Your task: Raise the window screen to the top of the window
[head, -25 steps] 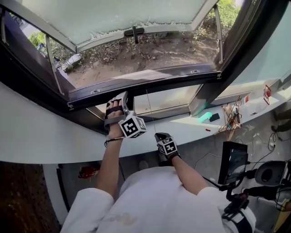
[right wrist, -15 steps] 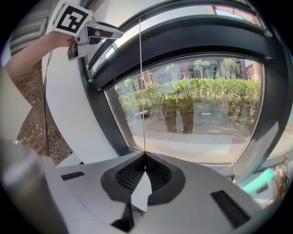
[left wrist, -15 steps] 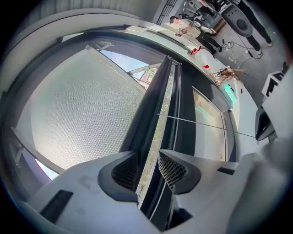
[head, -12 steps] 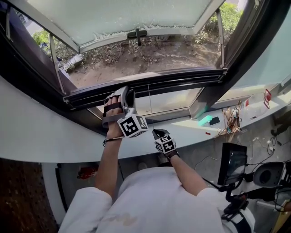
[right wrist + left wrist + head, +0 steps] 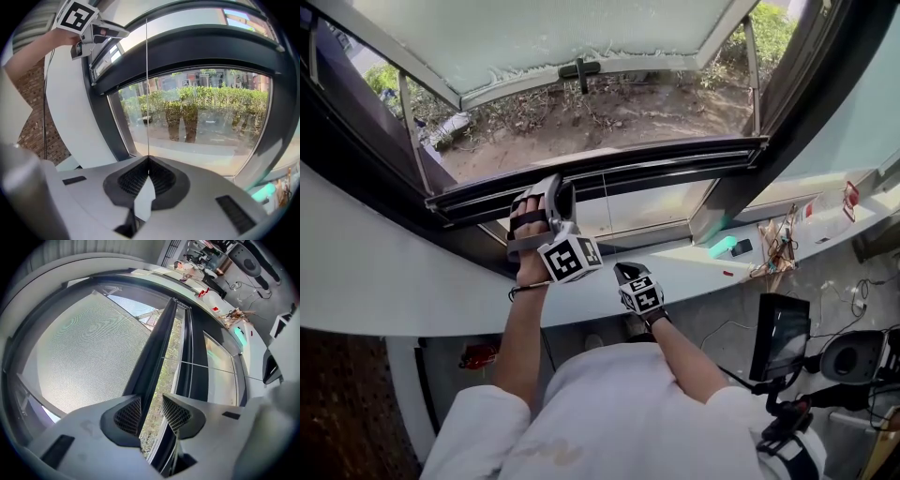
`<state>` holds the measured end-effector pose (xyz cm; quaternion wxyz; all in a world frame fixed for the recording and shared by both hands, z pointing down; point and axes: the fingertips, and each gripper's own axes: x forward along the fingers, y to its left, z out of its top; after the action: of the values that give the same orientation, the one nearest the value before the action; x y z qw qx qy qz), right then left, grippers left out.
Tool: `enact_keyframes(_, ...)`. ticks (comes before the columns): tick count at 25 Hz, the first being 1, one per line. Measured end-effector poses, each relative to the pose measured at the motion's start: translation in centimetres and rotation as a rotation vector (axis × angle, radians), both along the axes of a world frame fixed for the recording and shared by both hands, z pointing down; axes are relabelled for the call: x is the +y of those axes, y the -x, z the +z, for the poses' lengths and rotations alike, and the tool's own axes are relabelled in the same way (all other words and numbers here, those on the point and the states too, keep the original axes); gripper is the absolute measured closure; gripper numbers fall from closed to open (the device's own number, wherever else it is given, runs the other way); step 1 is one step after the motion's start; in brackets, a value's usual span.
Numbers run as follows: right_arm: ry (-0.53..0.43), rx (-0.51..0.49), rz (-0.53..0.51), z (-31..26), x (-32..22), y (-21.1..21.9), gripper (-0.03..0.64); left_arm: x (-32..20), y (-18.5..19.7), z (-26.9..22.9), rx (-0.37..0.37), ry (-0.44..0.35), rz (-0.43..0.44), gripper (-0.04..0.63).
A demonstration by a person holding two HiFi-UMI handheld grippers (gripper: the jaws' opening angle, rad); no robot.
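While the right tool [image 5: 148,159] pinches a cord [image 5: 146,93], left tool [image 5: 151,397] gapes.

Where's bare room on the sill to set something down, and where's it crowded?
The white sill is bare left of the left gripper, and between the right gripper and the teal object. Beyond that, the wires and small items crowd the right end.

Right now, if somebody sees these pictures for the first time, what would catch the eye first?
The wide mesh window screen fills the left of the left gripper view. Its dark bottom bar runs between the open jaws of the left gripper. Lower down, the right gripper has its jaws shut on a thin cord that hangs in front of the lower pane.
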<state>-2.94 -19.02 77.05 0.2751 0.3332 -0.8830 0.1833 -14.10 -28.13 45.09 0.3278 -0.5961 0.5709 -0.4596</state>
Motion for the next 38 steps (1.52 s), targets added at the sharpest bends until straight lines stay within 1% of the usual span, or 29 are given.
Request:
enact_keyframes(7,-0.058,0.007,-0.034,-1.3,-0.1,0.9,0.615,-0.1,0.2,-1.5,0.006,-0.029,-0.006,0.468)
enact_keyframes(14,-0.125,-0.035,-0.04,-4.3,-1.1,2.0,0.615,-0.4,0.6,-4.7,-0.004,-0.09,-0.008,0.468)
enact_keyframes(19,-0.159,-0.043,-0.045,-5.5,-1.5,2.2,0.615,-0.9,1.0,-5.8,-0.01,-0.113,-0.015,0.468)
enact_keyframes(23,-0.178,-0.05,-0.018,-6.1,-1.8,1.4,0.615,-1.2,1.2,-5.5,-0.006,-0.114,-0.02,0.468)
enact_keyframes(28,-0.178,-0.058,0.009,-6.0,-1.7,0.0,0.615,-1.2,1.0,-5.5,-0.006,-0.099,-0.012,0.468)
enact_keyframes(34,-0.21,-0.077,0.011,-7.0,-1.8,-0.1,0.615,-1.1,0.9,-6.7,0.018,-0.138,-0.029,0.468)
enact_keyframes(38,-0.222,-0.09,0.013,-7.2,-2.0,-0.2,0.615,-1.1,0.8,-7.1,0.021,-0.157,-0.027,0.468)
